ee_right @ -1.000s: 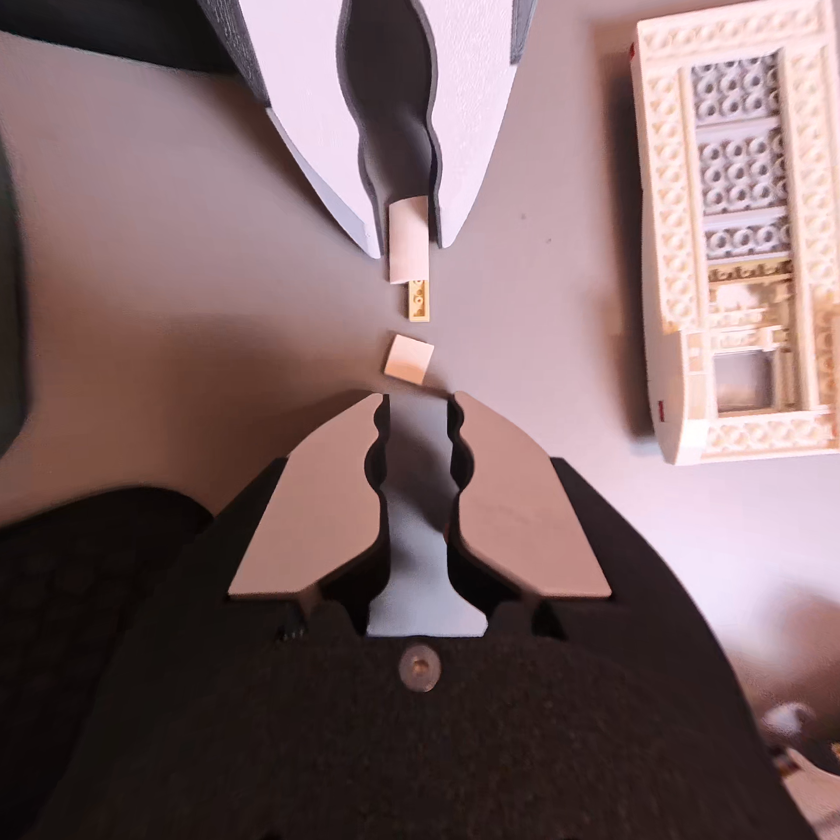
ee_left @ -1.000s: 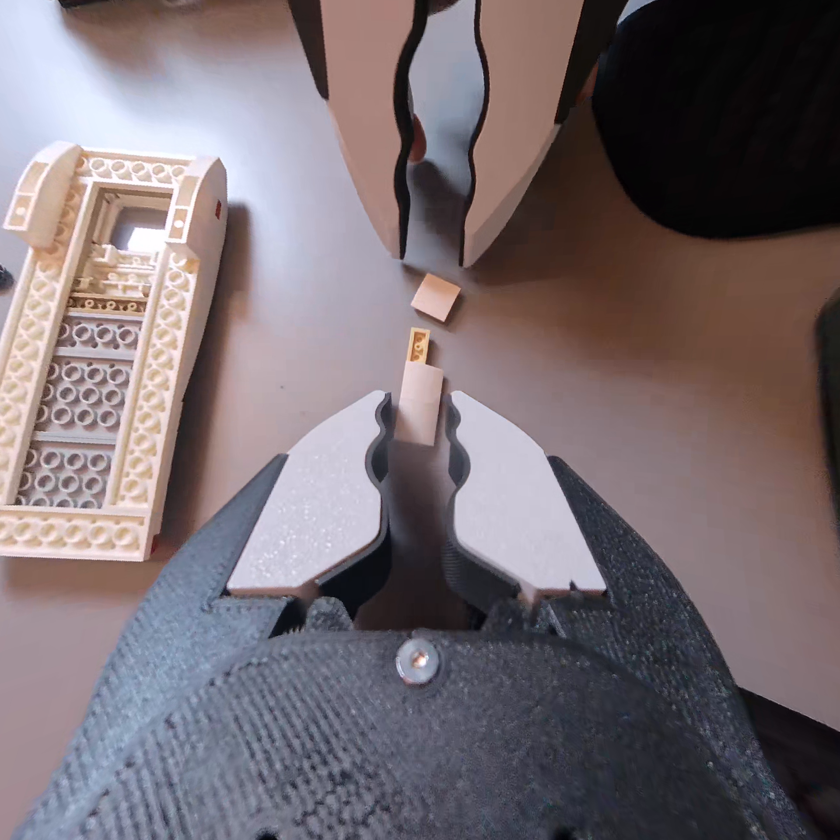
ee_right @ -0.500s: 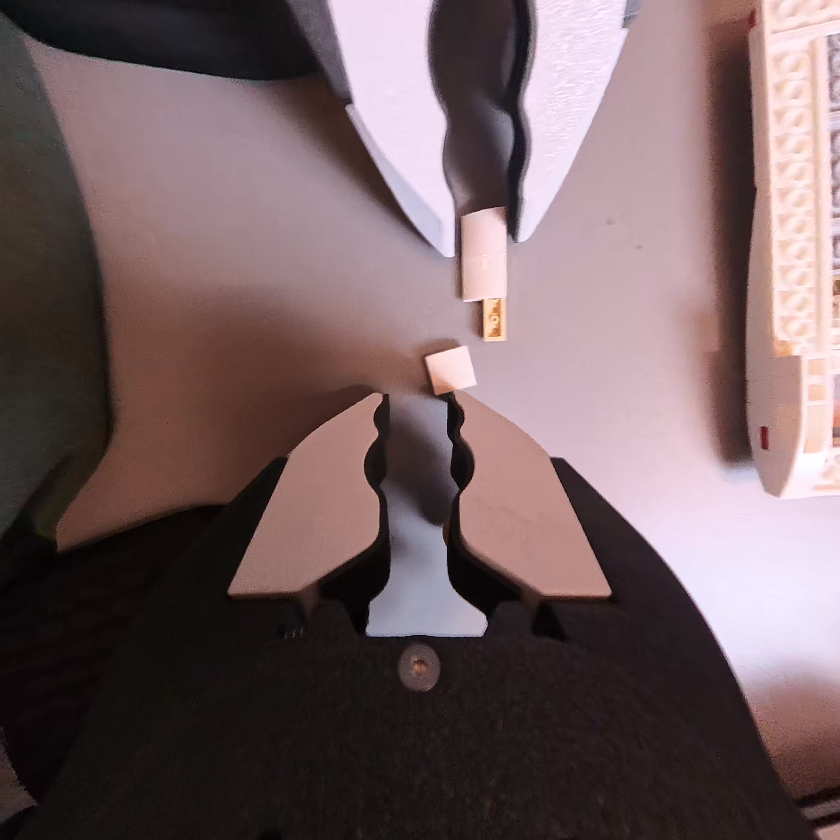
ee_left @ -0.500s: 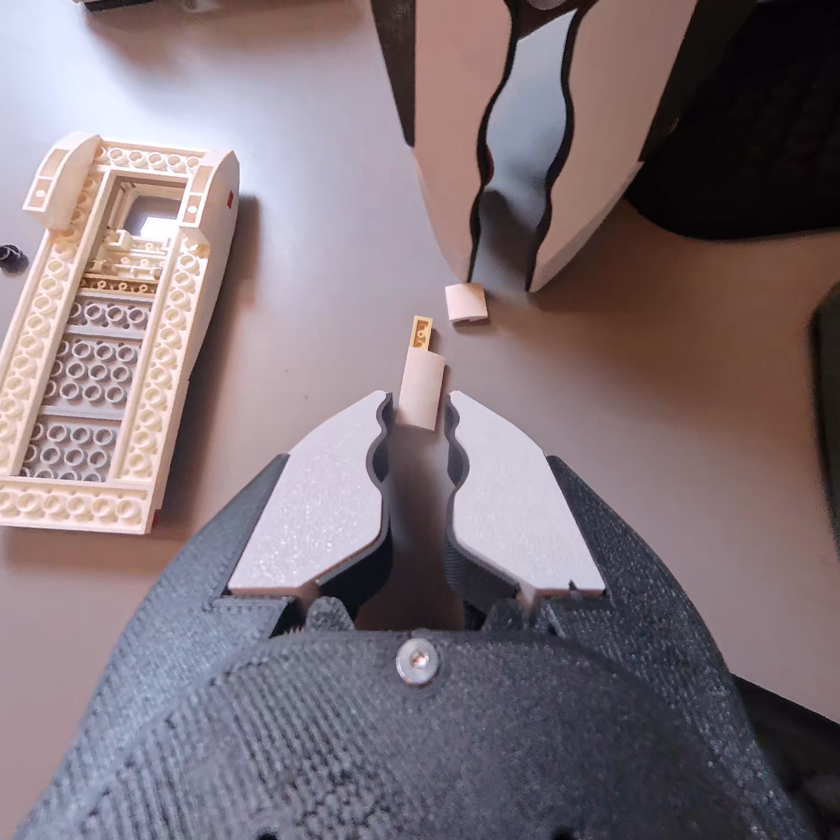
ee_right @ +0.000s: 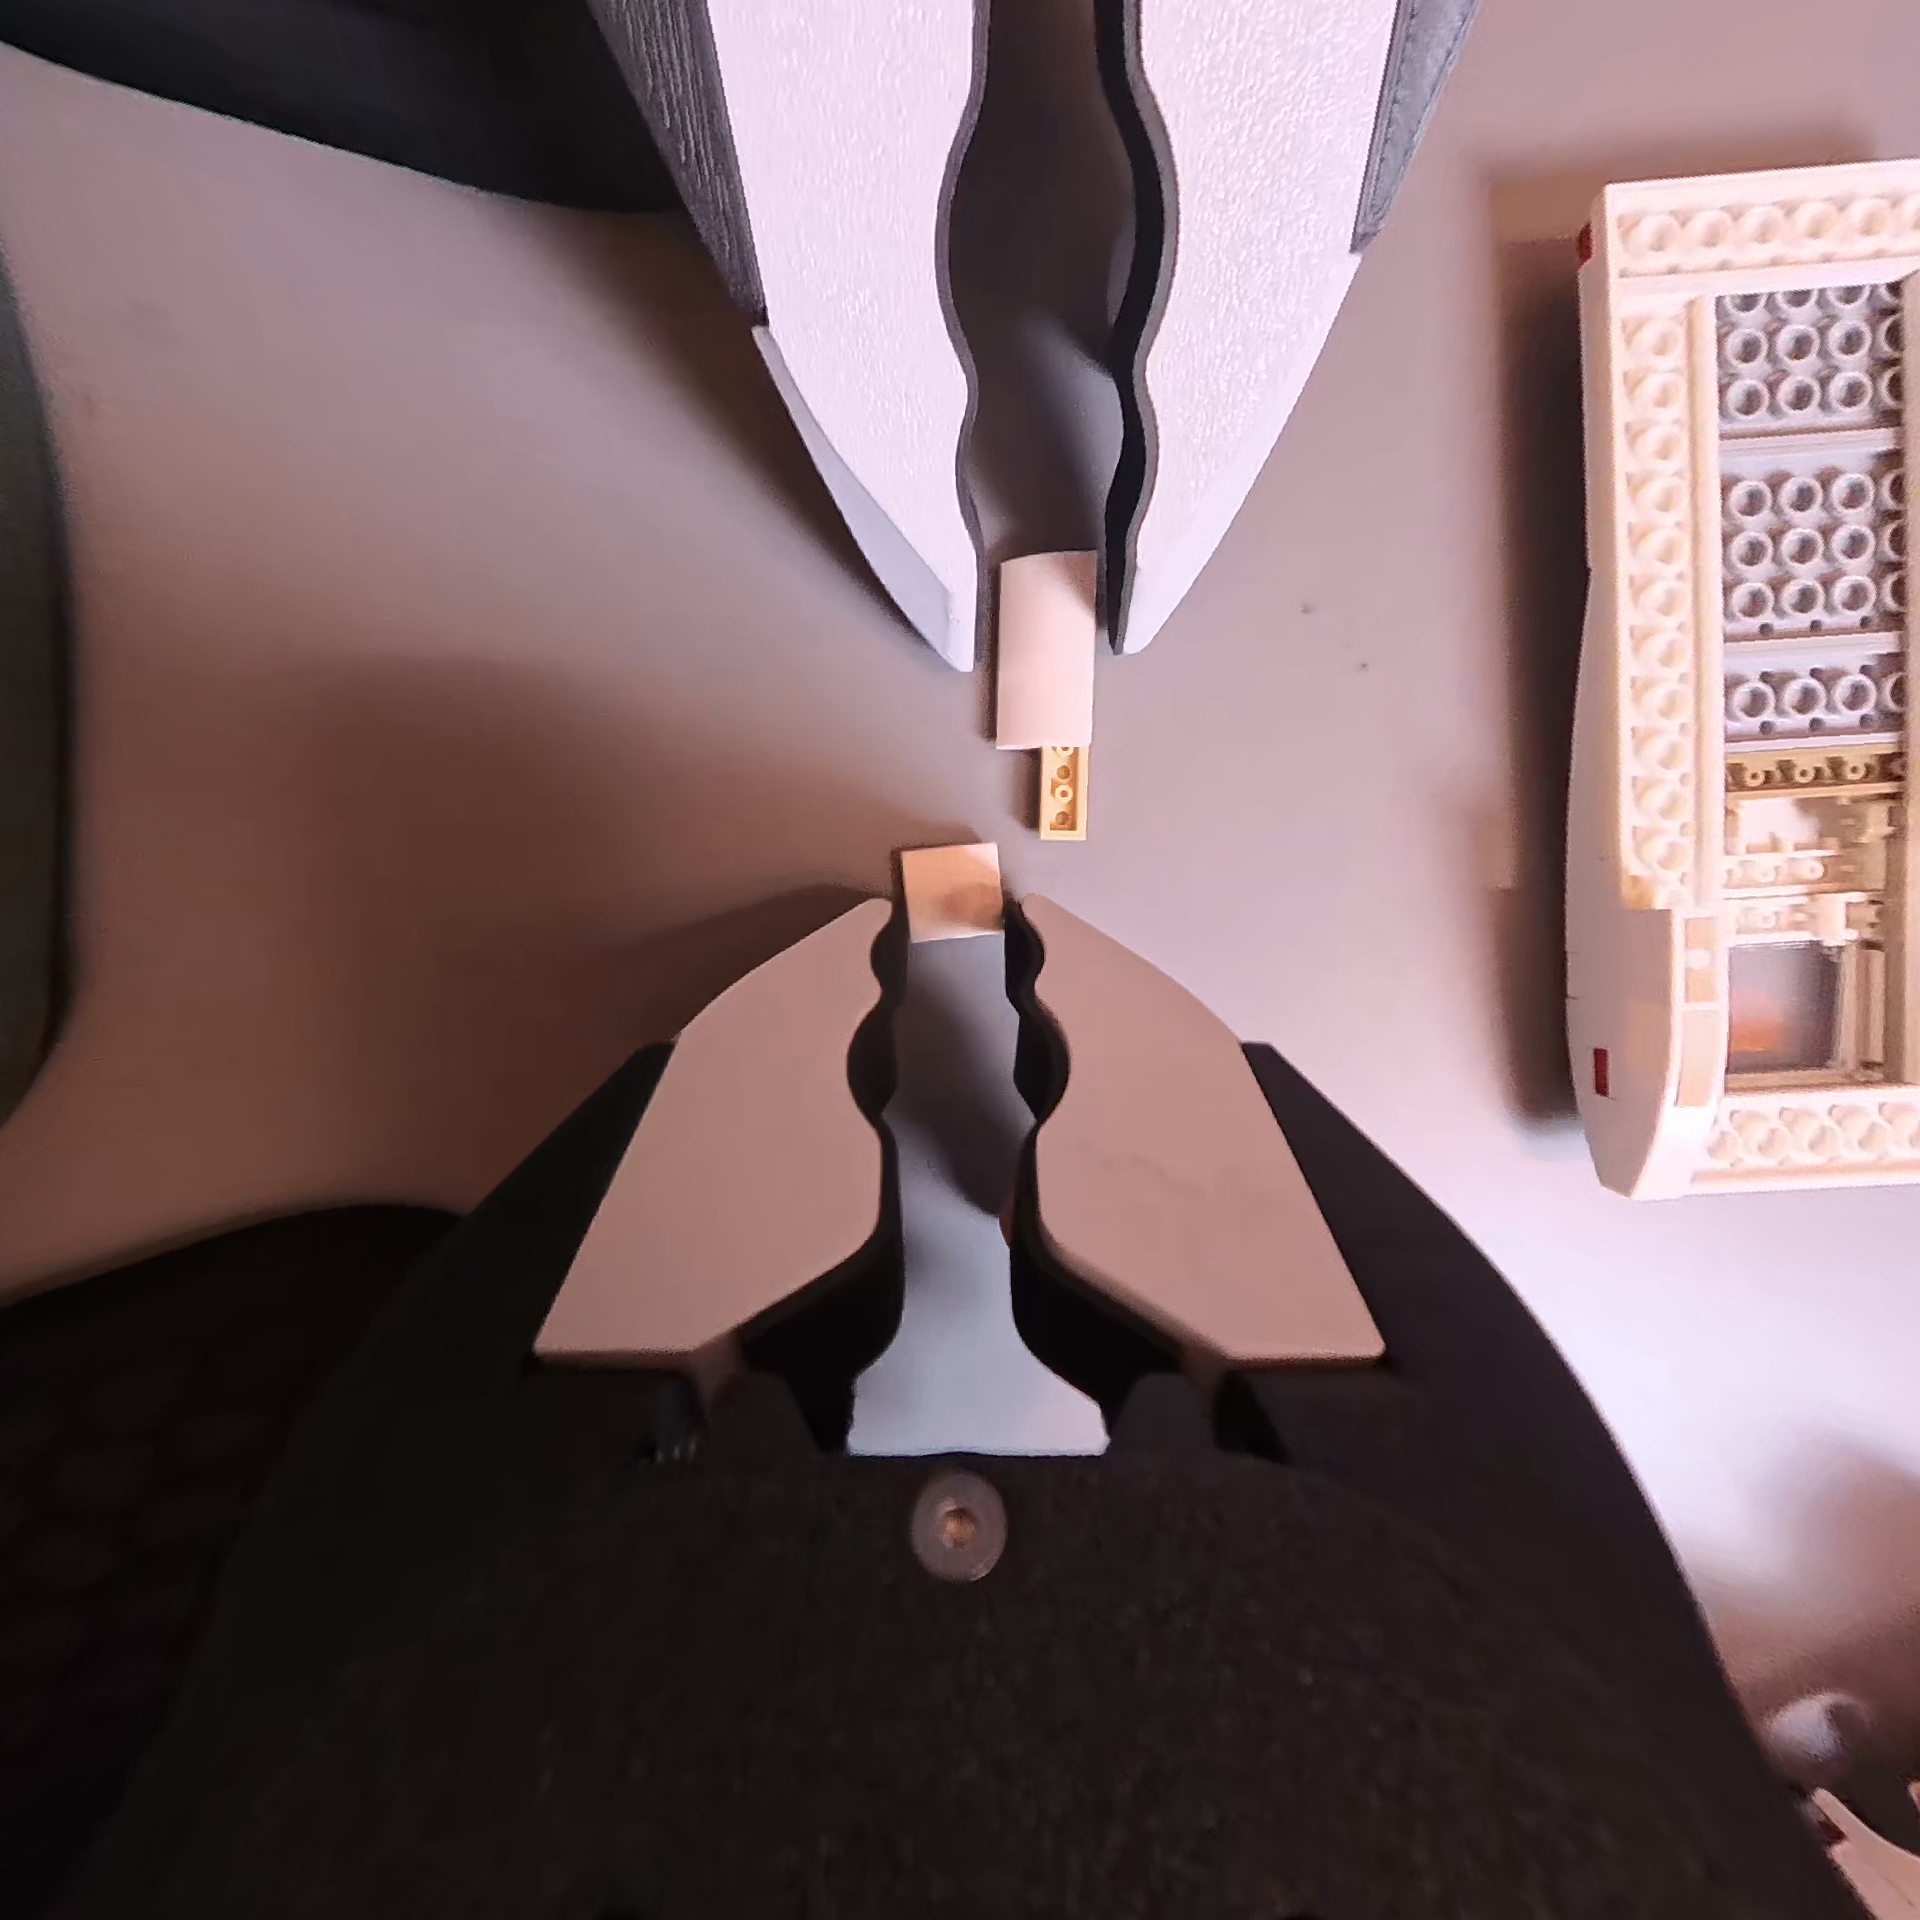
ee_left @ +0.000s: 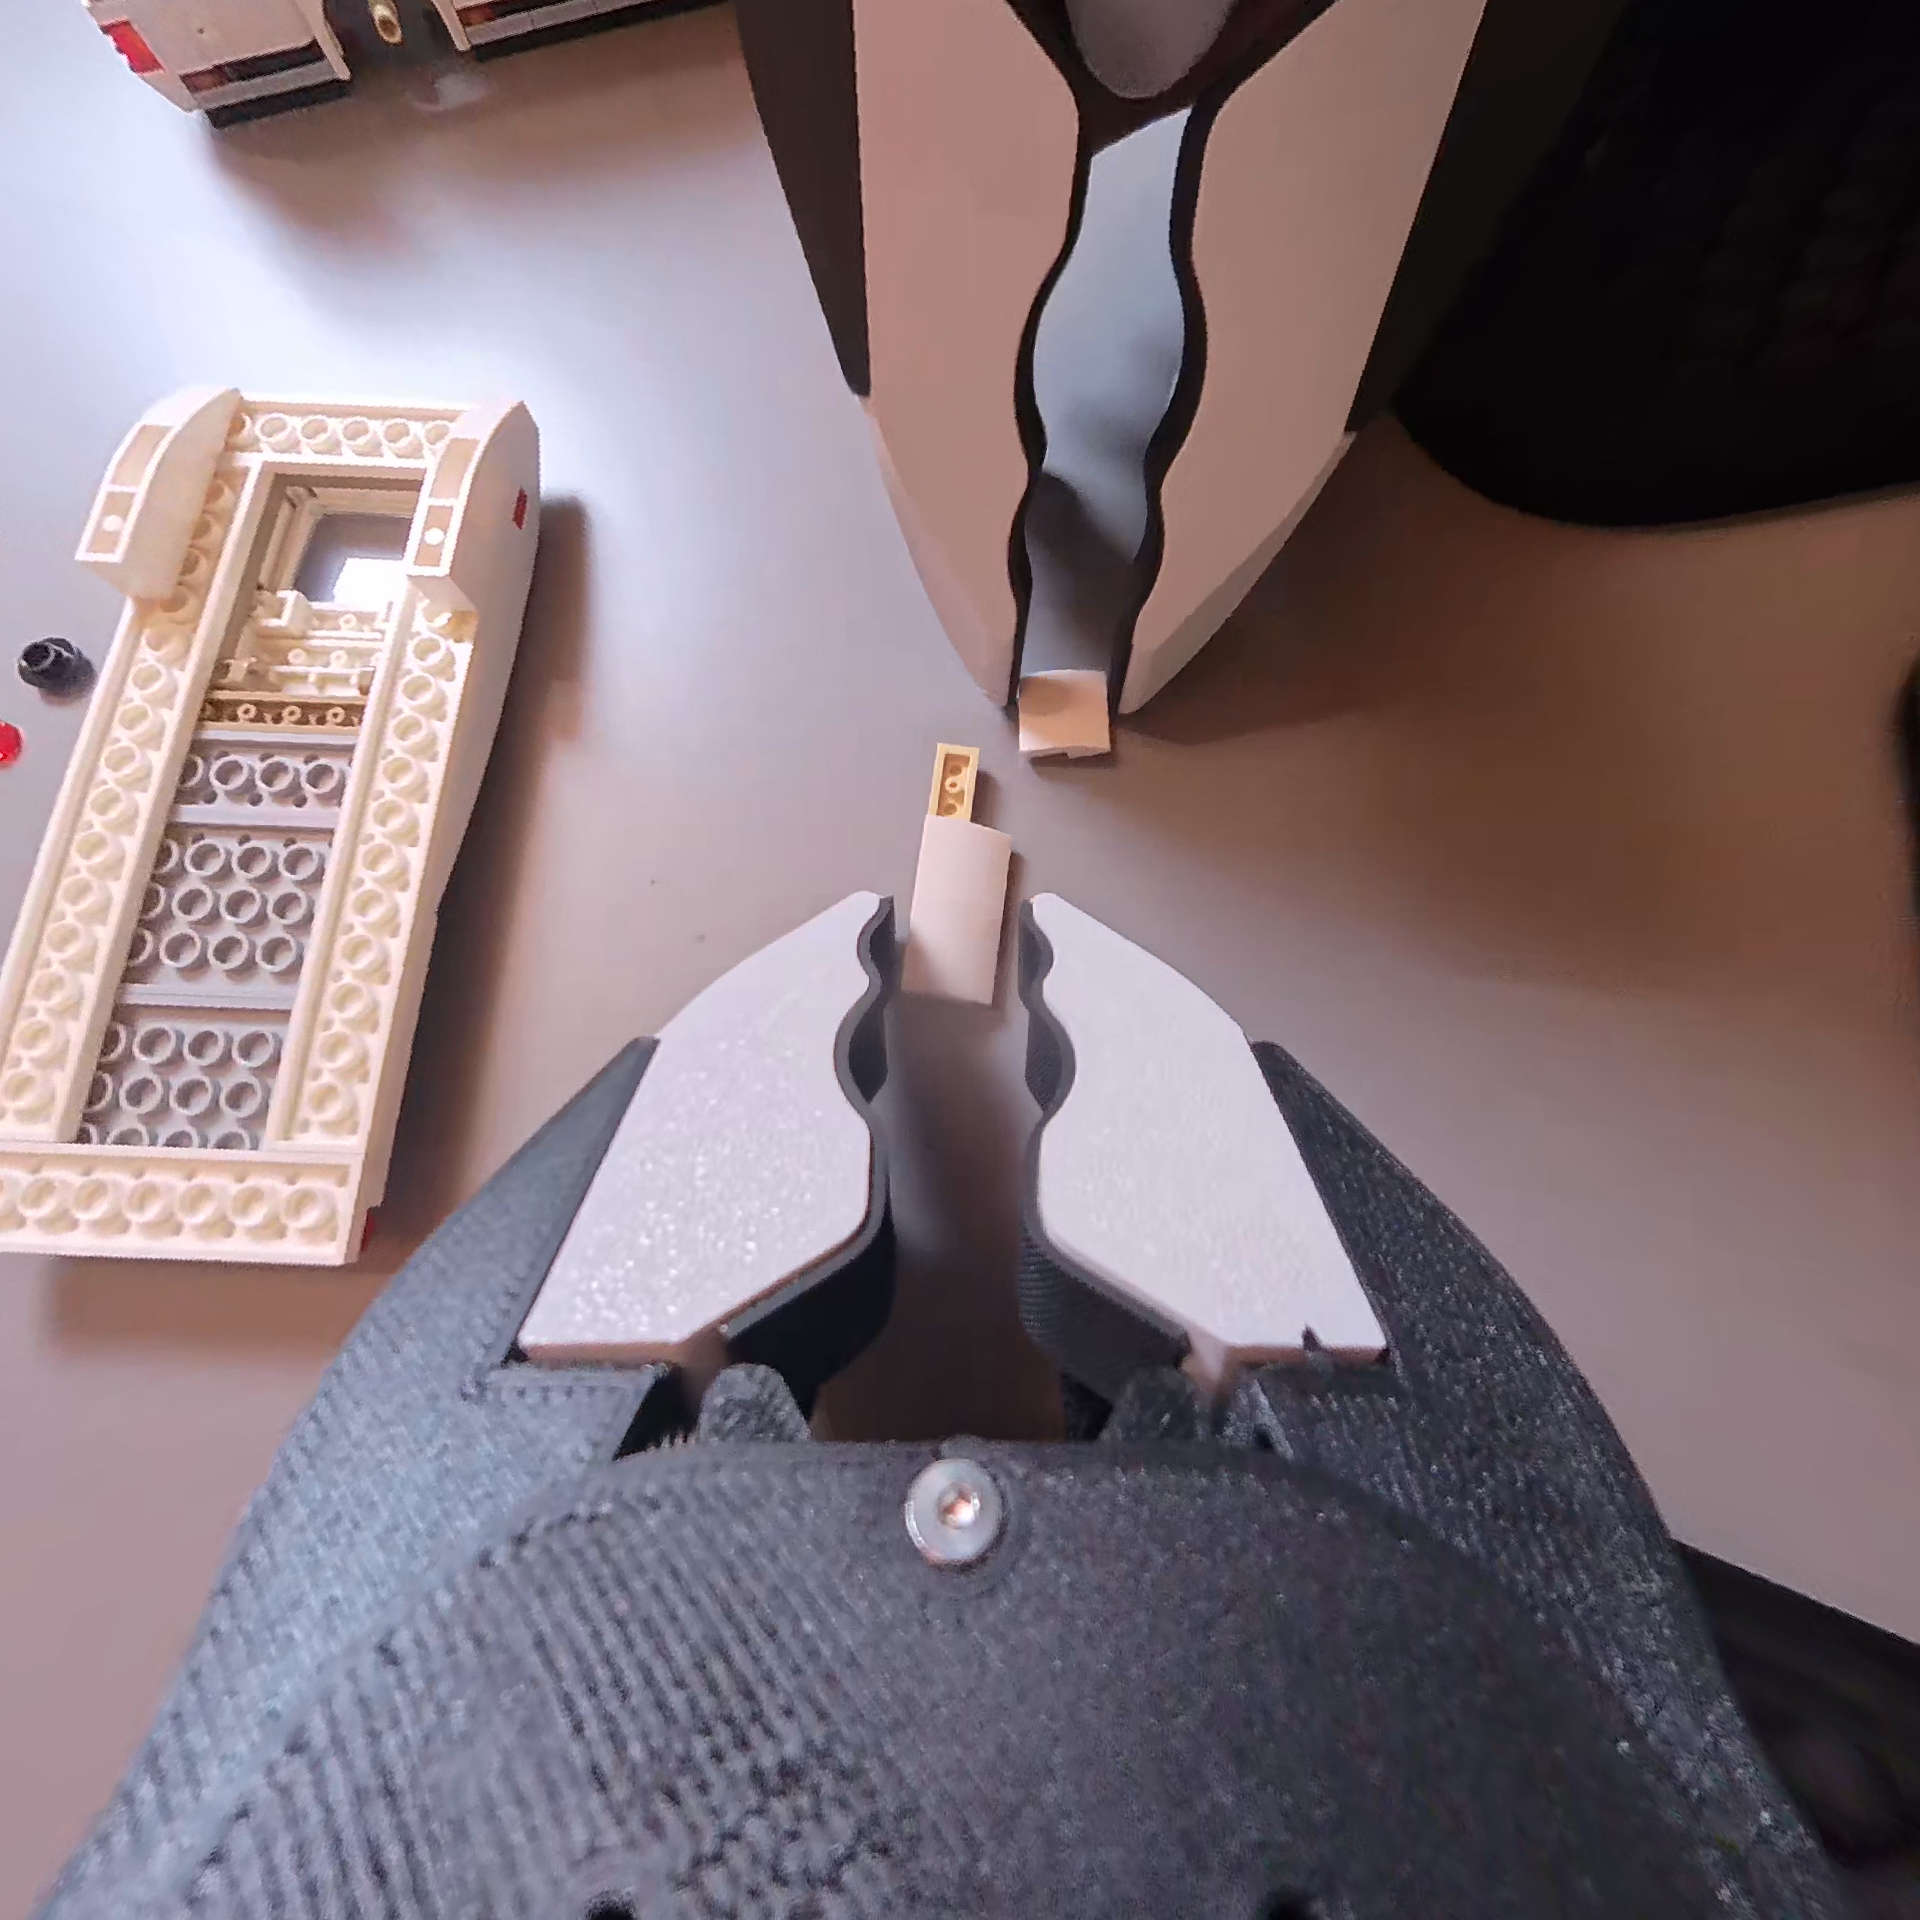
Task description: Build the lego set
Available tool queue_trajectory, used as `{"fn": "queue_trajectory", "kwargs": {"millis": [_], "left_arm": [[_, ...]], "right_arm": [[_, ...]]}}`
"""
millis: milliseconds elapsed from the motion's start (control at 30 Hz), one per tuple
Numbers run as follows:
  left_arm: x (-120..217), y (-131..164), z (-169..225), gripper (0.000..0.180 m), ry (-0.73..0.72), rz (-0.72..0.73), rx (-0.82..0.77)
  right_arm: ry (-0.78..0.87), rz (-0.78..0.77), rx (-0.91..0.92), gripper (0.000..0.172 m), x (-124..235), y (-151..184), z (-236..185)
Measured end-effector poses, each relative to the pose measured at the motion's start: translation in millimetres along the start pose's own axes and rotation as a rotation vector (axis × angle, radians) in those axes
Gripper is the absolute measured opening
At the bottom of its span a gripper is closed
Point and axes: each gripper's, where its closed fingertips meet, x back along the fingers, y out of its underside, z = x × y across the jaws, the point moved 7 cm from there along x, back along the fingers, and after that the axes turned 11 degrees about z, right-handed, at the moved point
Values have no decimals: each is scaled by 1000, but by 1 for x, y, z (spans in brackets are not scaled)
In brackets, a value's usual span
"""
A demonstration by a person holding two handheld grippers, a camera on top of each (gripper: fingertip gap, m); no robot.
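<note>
My left gripper is open and low over the table. A long white curved brick with a tan plate sticking out from under it lies between its fingertips, with a gap showing at the right pad. The right wrist view shows the same brick and plate with space on both sides. My right gripper faces the left one and is shut on a small white square brick at its fingertips. The left wrist view shows this gripper and its brick too.
A large white brick hull lies studs-up at the left, and also shows in the right wrist view. A black round piece and a red piece lie beside it. A white and red model stands far left. Dark fabric is at the far right.
My right gripper moved up to the loose, skewed small white brick, took it between its tips and closed on it, squaring it up. The left gripper's jaws and the long brick stayed as they were.
</note>
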Motion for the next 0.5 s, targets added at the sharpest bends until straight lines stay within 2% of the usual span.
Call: {"fn": "queue_trajectory", "kwargs": {"millis": [33,200,500], "left_arm": [[0,0,0,23,-1,2,-4],[-2,0,0,18,-7,-4,-22],[-3,0,0,17,-7,1,-18]], "right_arm": [[4,5,-2,16,0,-1,0],[71,79,-4,16,1,-12,7],[73,34,27,17,-9,-12,10]]}}
